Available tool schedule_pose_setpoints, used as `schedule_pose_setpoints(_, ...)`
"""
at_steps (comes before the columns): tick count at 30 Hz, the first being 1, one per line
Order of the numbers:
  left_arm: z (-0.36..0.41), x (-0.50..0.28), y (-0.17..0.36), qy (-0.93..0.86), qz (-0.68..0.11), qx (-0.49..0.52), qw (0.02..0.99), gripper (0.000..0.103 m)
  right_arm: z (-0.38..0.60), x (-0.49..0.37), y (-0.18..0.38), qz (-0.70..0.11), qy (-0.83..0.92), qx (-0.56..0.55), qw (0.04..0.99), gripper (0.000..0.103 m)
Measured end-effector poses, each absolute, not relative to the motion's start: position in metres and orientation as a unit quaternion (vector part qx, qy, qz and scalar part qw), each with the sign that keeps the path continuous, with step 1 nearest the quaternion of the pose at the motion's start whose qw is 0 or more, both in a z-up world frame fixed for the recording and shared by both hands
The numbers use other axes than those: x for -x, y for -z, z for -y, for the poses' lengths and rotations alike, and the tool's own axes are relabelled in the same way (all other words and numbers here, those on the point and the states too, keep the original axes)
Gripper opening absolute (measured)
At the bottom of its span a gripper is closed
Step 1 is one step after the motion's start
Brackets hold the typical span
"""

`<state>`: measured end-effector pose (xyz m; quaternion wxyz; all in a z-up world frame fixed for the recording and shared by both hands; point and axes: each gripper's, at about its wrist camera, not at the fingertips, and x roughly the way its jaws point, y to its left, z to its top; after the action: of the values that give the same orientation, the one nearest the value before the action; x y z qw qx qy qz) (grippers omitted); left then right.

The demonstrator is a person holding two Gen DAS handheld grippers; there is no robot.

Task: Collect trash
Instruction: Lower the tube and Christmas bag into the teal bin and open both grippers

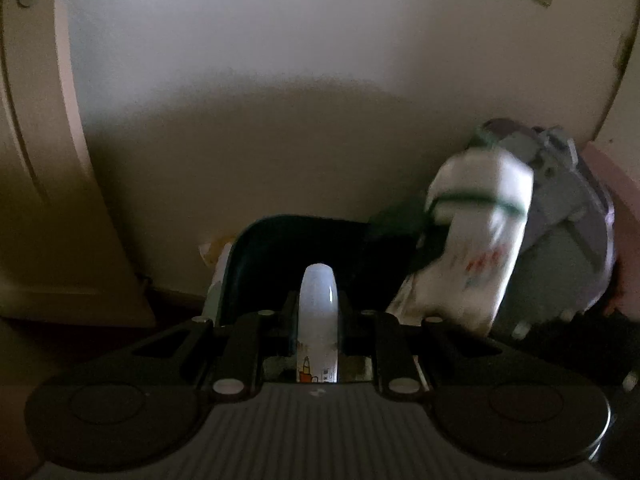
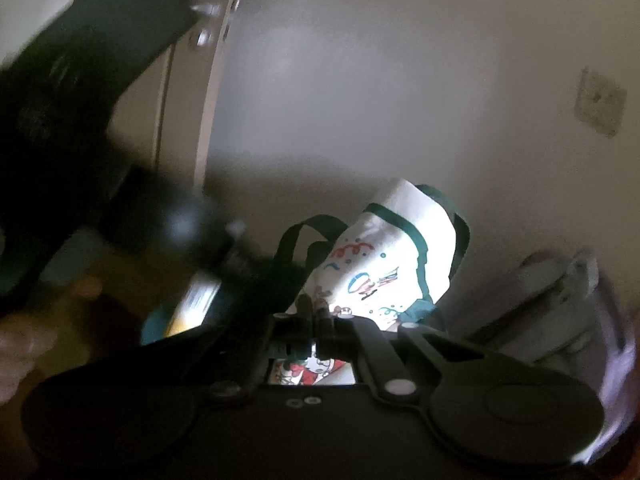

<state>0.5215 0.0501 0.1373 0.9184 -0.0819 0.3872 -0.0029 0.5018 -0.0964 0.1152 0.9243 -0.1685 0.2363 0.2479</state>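
Left gripper: the black two-finger left gripper [image 1: 319, 312] is seen clamped on a slim, white, round-tipped plastic tube with a small printed label [image 1: 319, 300]; the tube stands up between the two fingers, its rounded end pointing away from the camera.

Right gripper: the black right gripper [image 2: 316, 320] is seen with its fingers pressed together; whether the cloth of the bag just beyond is pinched between them cannot be told.

Bag: a white fabric bag with dark green trim, dark straps and colourful cartoon print [image 2: 384, 264] is found directly ahead of the right gripper, leaning against a pale plastered wall [image 2: 360, 80].

Bin: a dark, round-rimmed container, probably a bin [image 1: 288, 248], is seen just beyond the tube in the left view, low against the wall; its inside is too dark to be read.

Surroundings: a grey and lilac backpack [image 1: 568, 220] is set beside the white bag; a pale door frame [image 1: 36, 160] stands at the left.

Step in hand: the tube is judged to be under carriage toward the dark container.

How it is done well: the clamp is best kept firm until the tube's tip is over the opening; the fingers should be parted only then, so that the tube is dropped inside and not beside the rim. The bag straps should be kept clear.
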Motion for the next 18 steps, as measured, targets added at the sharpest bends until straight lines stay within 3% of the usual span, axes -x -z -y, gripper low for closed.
schedule_pose_setpoints(11, -0.037, -0.553, -0.079, -0.006, -0.455, 0.037, 0.890, 0.017, 0.093, -0.513, -0.052, -0.318, -0.269, 0.163, 0.895, 0.001)
schedule_pose_setpoints(18, -0.035, -0.560, -0.080, 0.005, -0.477, 0.028, 0.879, 0.017, 0.104, -0.513, -0.053, -0.343, -0.257, 0.138, 0.893, 0.010)
